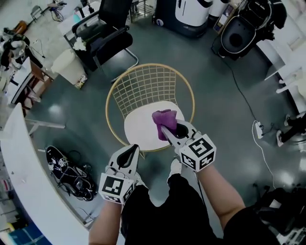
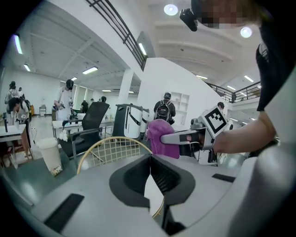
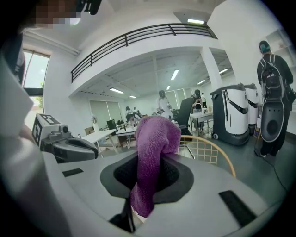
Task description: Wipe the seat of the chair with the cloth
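A chair with a gold wire back (image 1: 150,86) and a round white seat (image 1: 141,129) stands right in front of me. My right gripper (image 1: 166,129) is shut on a purple cloth (image 1: 165,121), which it holds bunched over the seat's right half; whether the cloth touches the seat I cannot tell. The right gripper view has the cloth (image 3: 155,148) hanging through the jaws, with the chair back (image 3: 210,150) behind. My left gripper (image 1: 133,148) is shut and empty, just off the seat's front edge. From the left gripper view, the cloth (image 2: 158,134) and right gripper (image 2: 163,138) are ahead.
A black office chair (image 1: 103,36) and a white bin (image 1: 69,67) stand beyond the chair on the left. A black bag with cables (image 1: 67,170) lies on the floor by a curved white desk (image 1: 19,162). Machines (image 1: 191,14) stand behind, with a power strip (image 1: 258,129) on the right.
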`<state>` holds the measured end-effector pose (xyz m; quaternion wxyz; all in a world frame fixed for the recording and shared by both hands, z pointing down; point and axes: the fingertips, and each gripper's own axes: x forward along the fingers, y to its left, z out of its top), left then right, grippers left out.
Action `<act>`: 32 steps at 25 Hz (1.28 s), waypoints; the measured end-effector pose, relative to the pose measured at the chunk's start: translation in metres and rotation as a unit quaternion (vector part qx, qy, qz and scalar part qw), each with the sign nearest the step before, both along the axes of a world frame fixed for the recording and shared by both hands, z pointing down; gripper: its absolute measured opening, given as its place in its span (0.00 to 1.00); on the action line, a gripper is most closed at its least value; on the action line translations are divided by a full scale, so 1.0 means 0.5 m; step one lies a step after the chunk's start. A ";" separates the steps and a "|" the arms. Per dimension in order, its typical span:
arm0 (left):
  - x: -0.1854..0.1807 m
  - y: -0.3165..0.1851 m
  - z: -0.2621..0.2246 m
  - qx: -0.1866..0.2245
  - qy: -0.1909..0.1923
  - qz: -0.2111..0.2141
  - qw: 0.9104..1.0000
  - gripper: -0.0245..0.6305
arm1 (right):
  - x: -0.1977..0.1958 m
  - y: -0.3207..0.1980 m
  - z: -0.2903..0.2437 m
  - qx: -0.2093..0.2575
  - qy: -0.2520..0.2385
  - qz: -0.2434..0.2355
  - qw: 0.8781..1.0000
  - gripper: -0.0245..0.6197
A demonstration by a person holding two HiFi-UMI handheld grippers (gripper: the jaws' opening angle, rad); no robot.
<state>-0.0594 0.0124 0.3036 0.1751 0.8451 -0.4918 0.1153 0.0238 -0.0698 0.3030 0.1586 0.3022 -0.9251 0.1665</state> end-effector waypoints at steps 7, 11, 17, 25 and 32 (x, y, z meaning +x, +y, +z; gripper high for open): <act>-0.043 0.062 -0.206 0.070 0.001 0.000 0.998 0.07 | -0.032 0.095 -0.225 0.068 -0.005 -0.016 0.998 0.15; -0.061 0.111 -0.271 0.092 0.004 0.015 0.996 0.07 | -0.048 0.166 -0.285 0.082 -0.005 -0.014 0.997 0.15; -0.095 0.176 -0.309 0.092 0.020 0.048 0.994 0.07 | -0.089 0.257 -0.311 0.085 -0.002 0.000 0.996 0.15; -0.113 0.225 -0.302 0.067 0.017 0.092 0.993 0.07 | -0.128 0.344 -0.290 0.053 -0.005 0.019 0.998 0.15; -0.068 0.249 -0.274 0.054 0.013 0.097 0.994 0.06 | -0.098 0.383 -0.260 0.036 -0.006 0.008 0.999 0.15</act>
